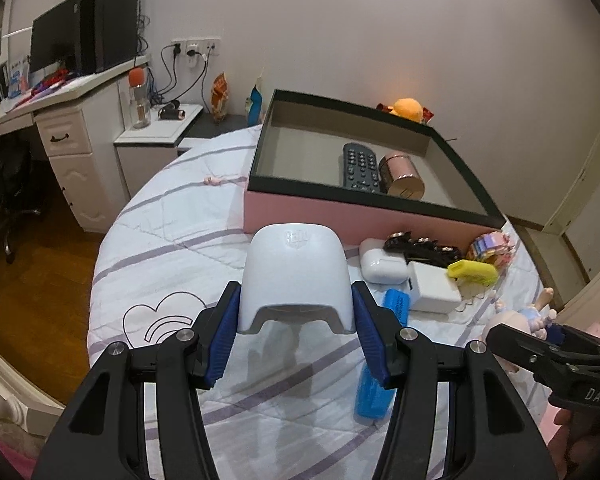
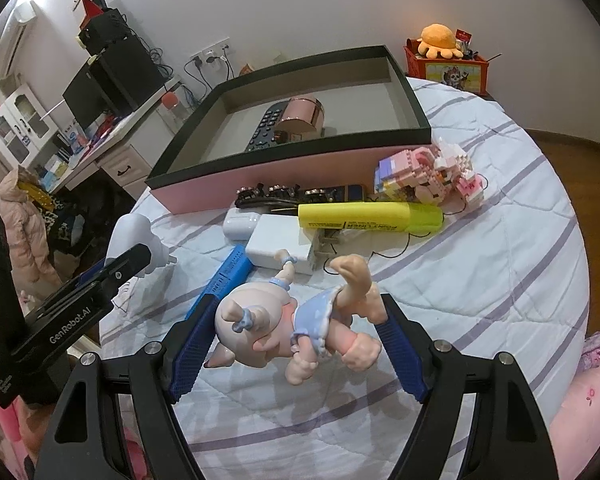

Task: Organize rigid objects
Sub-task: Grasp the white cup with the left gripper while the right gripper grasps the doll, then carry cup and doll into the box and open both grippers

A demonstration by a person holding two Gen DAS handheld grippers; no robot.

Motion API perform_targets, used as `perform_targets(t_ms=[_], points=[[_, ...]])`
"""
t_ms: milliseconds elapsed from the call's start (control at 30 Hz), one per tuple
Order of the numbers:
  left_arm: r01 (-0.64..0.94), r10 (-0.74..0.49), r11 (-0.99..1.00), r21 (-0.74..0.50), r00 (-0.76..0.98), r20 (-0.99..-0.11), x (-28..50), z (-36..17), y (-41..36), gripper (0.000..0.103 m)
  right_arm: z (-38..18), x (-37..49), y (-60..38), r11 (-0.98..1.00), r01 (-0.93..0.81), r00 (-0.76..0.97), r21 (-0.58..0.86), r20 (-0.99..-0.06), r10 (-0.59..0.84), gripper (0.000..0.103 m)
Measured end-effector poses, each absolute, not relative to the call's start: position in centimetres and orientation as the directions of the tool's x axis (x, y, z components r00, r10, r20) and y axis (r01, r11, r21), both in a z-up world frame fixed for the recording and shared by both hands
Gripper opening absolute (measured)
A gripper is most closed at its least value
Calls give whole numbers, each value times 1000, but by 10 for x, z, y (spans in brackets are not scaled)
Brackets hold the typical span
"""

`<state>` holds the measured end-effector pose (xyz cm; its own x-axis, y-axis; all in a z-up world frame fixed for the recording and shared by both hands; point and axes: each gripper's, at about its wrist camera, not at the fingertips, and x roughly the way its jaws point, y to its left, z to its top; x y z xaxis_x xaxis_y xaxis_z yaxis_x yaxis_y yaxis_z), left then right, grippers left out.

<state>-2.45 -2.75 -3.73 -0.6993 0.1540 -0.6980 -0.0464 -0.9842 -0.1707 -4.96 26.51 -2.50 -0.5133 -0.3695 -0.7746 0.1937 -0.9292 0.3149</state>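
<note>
My left gripper (image 1: 296,336) is shut on a white arch-shaped device (image 1: 296,276), held above the striped bedspread (image 1: 172,240). My right gripper (image 2: 296,340) is shut on a small doll in a blue dress (image 2: 284,328), one pad at its head and the other at its foot, and the doll casts a shadow on the bed below. Ahead stands a pink box with a dark rim (image 1: 380,196), holding a black remote (image 1: 360,166) and a rose-gold cylinder (image 1: 402,172). The left wrist view shows the right gripper (image 1: 532,336) low at the right.
Against the box's near wall lie a white earbud case (image 2: 240,226), a white charger (image 2: 280,248), a yellow highlighter (image 2: 368,216), a black hair clip (image 2: 284,194), a pastel block figure (image 2: 424,176) and a blue bar (image 2: 220,280). A desk (image 1: 60,96) stands left of the bed.
</note>
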Motion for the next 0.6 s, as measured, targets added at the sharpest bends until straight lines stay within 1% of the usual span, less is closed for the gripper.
perform_targets(t_ms=[300,500,600], points=[[-73,164,-984,-163,-740,-652,-25,-4,-22,55,-9,-49,267,-926,205,-538,316,-754,-376,79],[-105,169,-985,-139,-763,-624,-43,28,-12,55,20,-65,264,-927,240,-576,289,-727,-375,79],[-124,178,-984,-129,-764,-620,-65,42,-5,55,39,-84,263,-932,254,-606,258,-709,-361,79]])
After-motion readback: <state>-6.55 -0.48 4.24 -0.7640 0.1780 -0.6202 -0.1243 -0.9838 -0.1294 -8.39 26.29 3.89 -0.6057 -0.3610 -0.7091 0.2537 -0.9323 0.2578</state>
